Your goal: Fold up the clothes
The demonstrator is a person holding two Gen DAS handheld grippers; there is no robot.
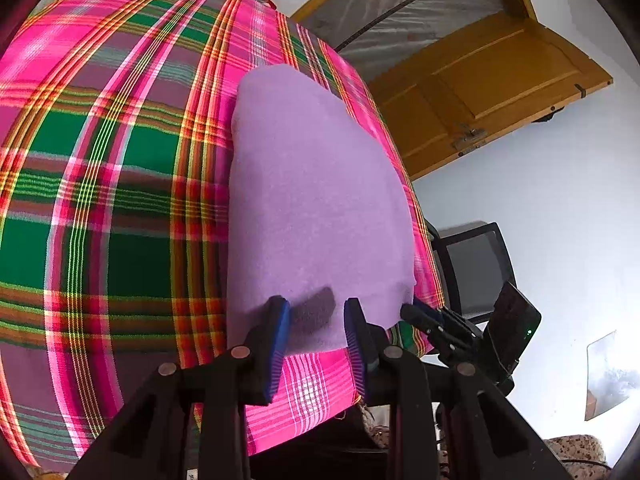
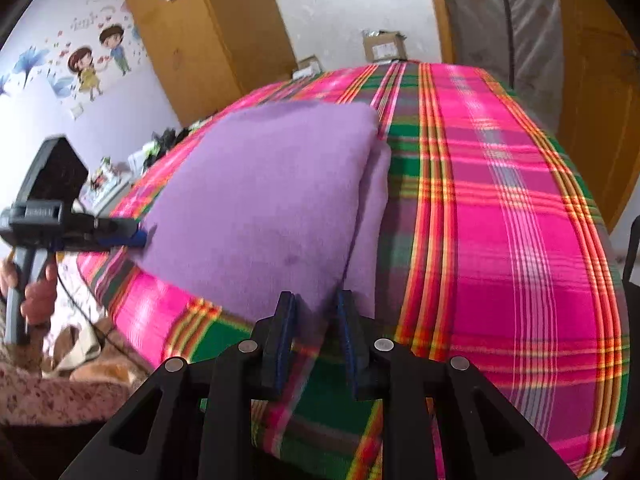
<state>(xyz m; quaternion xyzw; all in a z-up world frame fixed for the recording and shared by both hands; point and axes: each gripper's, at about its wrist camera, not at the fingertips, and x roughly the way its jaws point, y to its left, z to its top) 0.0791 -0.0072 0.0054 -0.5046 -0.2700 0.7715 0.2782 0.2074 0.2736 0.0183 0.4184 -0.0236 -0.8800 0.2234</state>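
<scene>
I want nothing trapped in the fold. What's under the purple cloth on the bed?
The purple cloth lies on the plaid bedcover; its own lower layer shows along one edge. Anything between or beneath the layers is covered.

folded garment (image 1: 316, 200): plain lilac purple, soft fleecy look, no print
bed cover (image 1: 120, 184): bright plaid of hot pink, green and dull purple blocks, crossed by thin red, orange, yellow and white stripes
left gripper (image 1: 316, 312): black body, blue ribbed finger pads
right gripper (image 2: 314, 308): black body, dark blue pads
door (image 1: 492, 92): orange-brown wood
wall (image 2: 40, 120): white, with cartoon stickers of two children, blue flowers and small red hearts
sleeve (image 2: 48, 396): pinkish with a fine dark speckled floral print
</scene>
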